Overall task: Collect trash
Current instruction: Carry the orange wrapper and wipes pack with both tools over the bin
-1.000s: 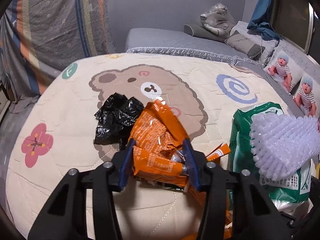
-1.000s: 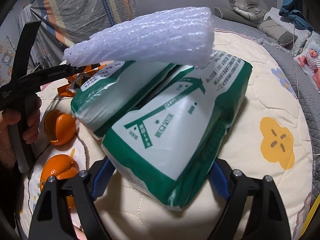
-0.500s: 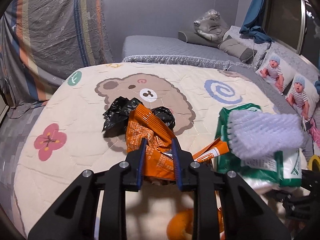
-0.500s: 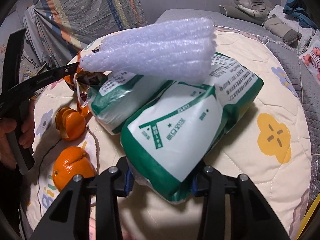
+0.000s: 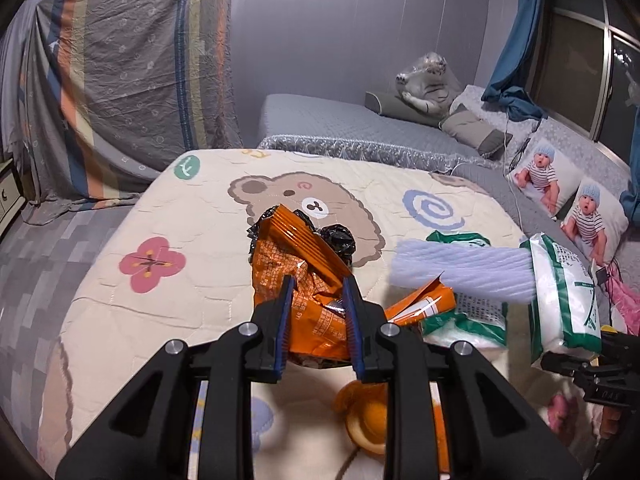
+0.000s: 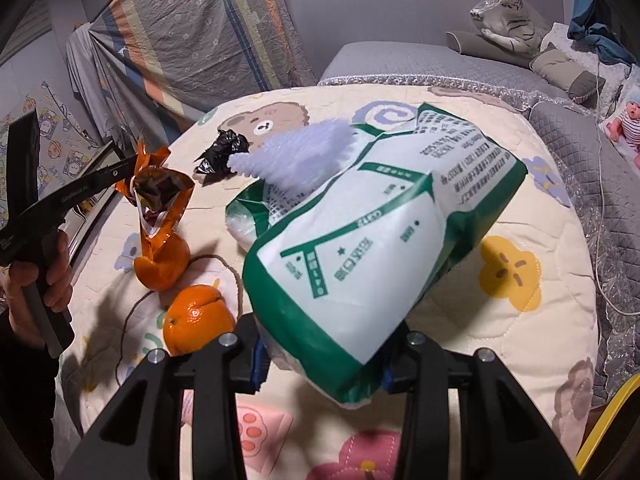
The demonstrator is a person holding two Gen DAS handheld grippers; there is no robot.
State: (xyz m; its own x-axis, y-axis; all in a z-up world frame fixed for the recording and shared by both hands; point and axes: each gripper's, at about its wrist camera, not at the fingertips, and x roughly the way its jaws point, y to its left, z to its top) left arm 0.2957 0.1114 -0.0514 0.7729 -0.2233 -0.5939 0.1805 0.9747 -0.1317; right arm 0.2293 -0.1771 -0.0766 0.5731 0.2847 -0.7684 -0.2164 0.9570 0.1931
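Dim indoor light, soft shadows on quilt (image 5: 168, 304); fisheye warp w/ dark corners.

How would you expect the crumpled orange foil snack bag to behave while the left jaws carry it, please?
The crumpled orange foil snack bag is probably floppy: it creases between the left gripper jaws and its torn mouth sags open in the right wrist view. It seems light, hanging without stretching. The glossy film might slip, so a firm pinch looks wise.

Black gripper arm (image 6: 76, 194) at left of the right wrist view is showing small white lettering, roughly "GenRobot.AI". Green-white bag (image 6: 372, 248) is carrying Korean print, upside down, not readable. Orange wrapper (image 5: 308, 280) is showing fine print, too small. Quilt (image 5: 188, 167) is showing a letter in a green circle, unclear.
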